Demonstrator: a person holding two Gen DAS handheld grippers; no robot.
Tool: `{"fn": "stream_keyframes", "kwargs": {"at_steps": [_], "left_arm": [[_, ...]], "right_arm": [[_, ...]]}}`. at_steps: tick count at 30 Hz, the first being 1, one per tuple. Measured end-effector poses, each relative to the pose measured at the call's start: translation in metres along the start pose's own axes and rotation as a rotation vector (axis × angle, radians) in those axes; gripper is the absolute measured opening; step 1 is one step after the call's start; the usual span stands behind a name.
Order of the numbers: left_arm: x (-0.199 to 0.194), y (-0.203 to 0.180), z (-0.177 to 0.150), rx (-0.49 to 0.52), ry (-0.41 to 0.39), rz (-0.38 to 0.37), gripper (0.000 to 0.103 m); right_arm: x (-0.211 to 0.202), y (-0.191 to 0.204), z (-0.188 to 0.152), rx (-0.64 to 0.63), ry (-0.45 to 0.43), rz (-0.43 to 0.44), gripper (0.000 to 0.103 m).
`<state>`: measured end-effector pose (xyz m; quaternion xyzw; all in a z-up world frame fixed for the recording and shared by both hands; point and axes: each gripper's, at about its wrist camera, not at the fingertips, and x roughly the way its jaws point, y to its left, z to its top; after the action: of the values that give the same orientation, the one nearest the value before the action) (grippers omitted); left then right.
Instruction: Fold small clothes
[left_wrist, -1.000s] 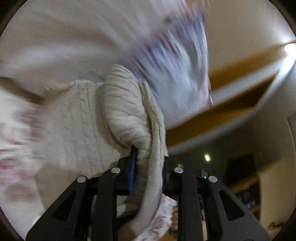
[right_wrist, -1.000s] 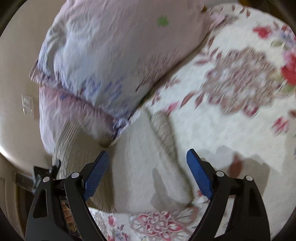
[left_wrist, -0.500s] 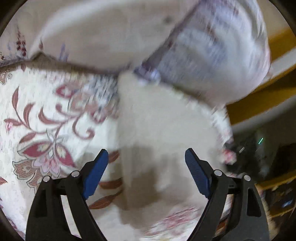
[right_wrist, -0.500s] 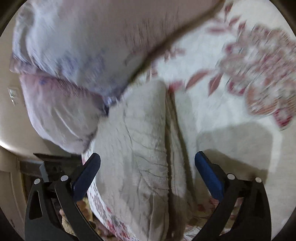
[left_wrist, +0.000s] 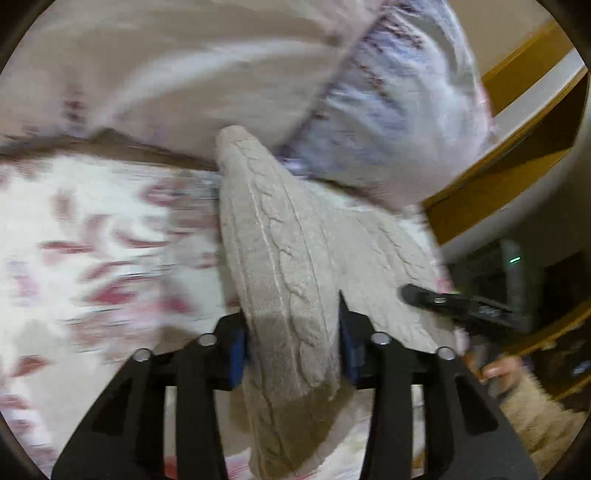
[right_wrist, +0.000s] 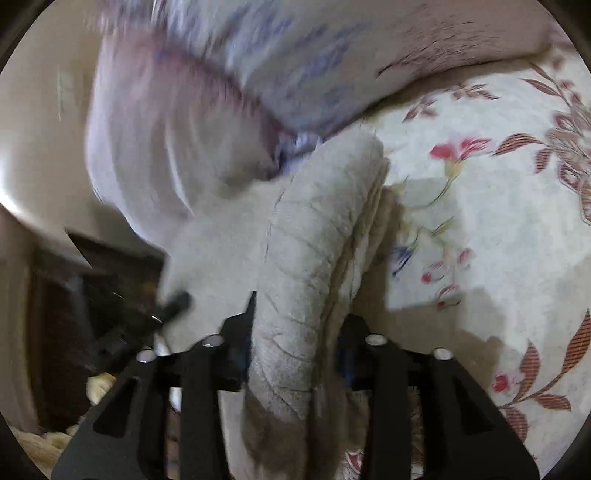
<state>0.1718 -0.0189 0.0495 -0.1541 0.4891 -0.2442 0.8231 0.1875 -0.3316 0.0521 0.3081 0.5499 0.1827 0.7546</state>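
A cream cable-knit sweater (left_wrist: 280, 258) lies folded on the floral bedspread (left_wrist: 92, 240), its far end against a pillow. My left gripper (left_wrist: 293, 350) is shut on a thick fold of the sweater at its near edge. In the right wrist view the same sweater (right_wrist: 317, 229) runs forward from my right gripper (right_wrist: 295, 350), which is shut on another bunched fold of it. The right gripper's tip (left_wrist: 436, 299) shows at the sweater's right side in the left wrist view. The left gripper's tip (right_wrist: 173, 306) shows at the left in the right wrist view.
A large pale pillow with lilac print (left_wrist: 388, 110) lies just behind the sweater; it also shows in the right wrist view (right_wrist: 221, 92). The bed's edge drops off to a dark room (left_wrist: 517, 277) on one side. The floral bedspread (right_wrist: 498, 221) stretches to the right.
Both grippers were open above the sweater half a second ago; both have now closed on folds at its near edge. One second ago the left held the sweater, then let go.
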Motion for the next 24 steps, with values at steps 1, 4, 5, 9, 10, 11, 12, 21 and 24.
{"fn": "stream_keyframes", "kwargs": {"at_steps": [1,4,5,9,10,11,12,21,24], "left_arm": [[-0.009,0.006,-0.002,0.006,-0.002,0.079,0.054],[-0.032,0.021,-0.020,0.000,-0.039,0.210,0.073],[-0.037,0.021,-0.025,-0.005,-0.057,0.227,0.077],[-0.062,0.016,-0.049,0.001,-0.100,0.268,0.081],[-0.065,0.014,-0.057,0.015,-0.105,0.279,0.084],[-0.068,0.015,-0.062,0.026,-0.107,0.286,0.091],[-0.068,0.010,-0.072,0.044,-0.107,0.303,0.096],[-0.043,-0.005,-0.118,0.110,-0.021,0.374,0.101],[-0.028,-0.004,-0.123,0.069,0.021,0.347,0.101]], "right_arm": [[0.001,0.002,-0.001,0.004,-0.026,-0.055,0.055],[-0.011,-0.010,-0.001,0.114,-0.148,-0.025,0.076],[-0.011,-0.012,0.000,0.137,-0.159,-0.001,0.076],[0.022,0.000,0.018,0.054,-0.117,-0.172,0.008],[0.022,-0.003,0.024,0.084,-0.159,-0.195,0.008],[0.021,-0.009,0.030,0.129,-0.190,-0.217,0.008],[0.020,-0.014,0.035,0.184,-0.212,-0.224,0.009],[-0.044,0.033,-0.074,-0.068,-0.370,-0.477,0.099],[-0.036,0.045,-0.120,-0.165,-0.351,-0.601,0.102]]}}
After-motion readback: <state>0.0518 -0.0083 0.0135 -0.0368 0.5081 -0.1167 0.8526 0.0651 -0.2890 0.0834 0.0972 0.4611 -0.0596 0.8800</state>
